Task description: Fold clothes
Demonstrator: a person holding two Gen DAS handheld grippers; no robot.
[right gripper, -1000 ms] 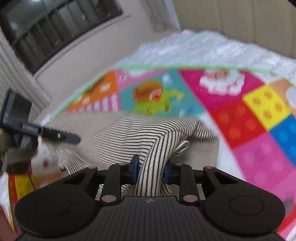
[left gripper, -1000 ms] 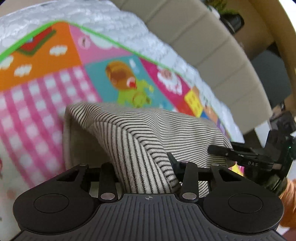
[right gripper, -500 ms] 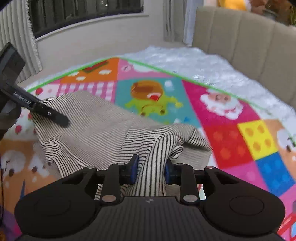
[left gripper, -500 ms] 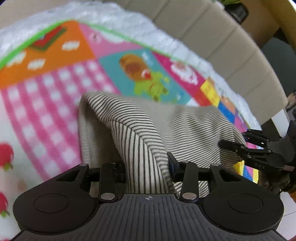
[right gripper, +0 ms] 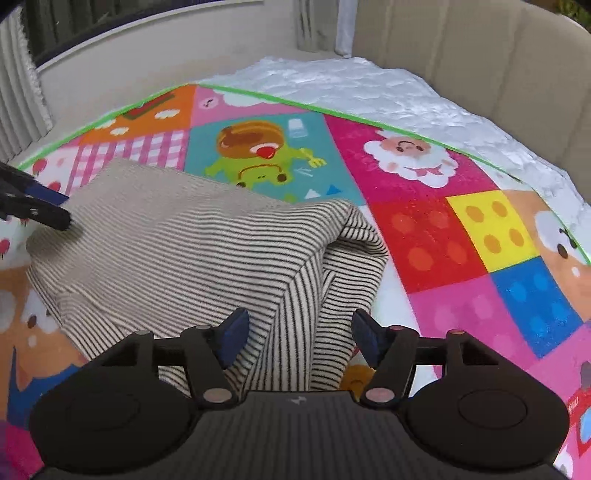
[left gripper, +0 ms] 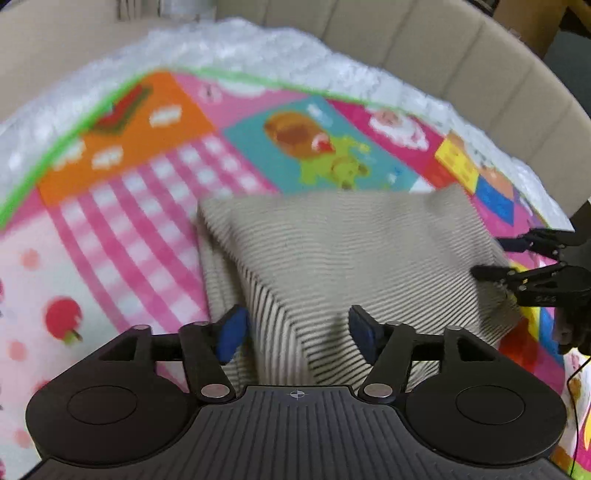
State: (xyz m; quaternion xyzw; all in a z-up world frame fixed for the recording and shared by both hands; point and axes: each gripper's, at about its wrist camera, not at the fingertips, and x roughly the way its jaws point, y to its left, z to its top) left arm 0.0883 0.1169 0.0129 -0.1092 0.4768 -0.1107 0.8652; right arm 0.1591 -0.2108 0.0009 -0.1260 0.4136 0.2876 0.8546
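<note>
A cream garment with thin black stripes (left gripper: 351, 251) lies folded over on the colourful play mat (left gripper: 147, 206); it also shows in the right wrist view (right gripper: 177, 240). My left gripper (left gripper: 297, 330) is open, its blue pads either side of the garment's near left corner fold, not pinching it. My right gripper (right gripper: 297, 334) is open over the garment's near right corner, where a loose fold stands up. The right gripper also shows at the right edge of the left wrist view (left gripper: 517, 258), and the left gripper at the left edge of the right wrist view (right gripper: 33, 206).
The mat (right gripper: 443, 229) lies on a white fluffy blanket (right gripper: 369, 88). A beige padded wall (left gripper: 461, 55) curves round the far side. A window with dark blinds (right gripper: 110, 14) is at the back left.
Both grippers have opened and let go of the striped garment. The lifted half has come down over the rest, so the garment lies flatter and doubled over.
</note>
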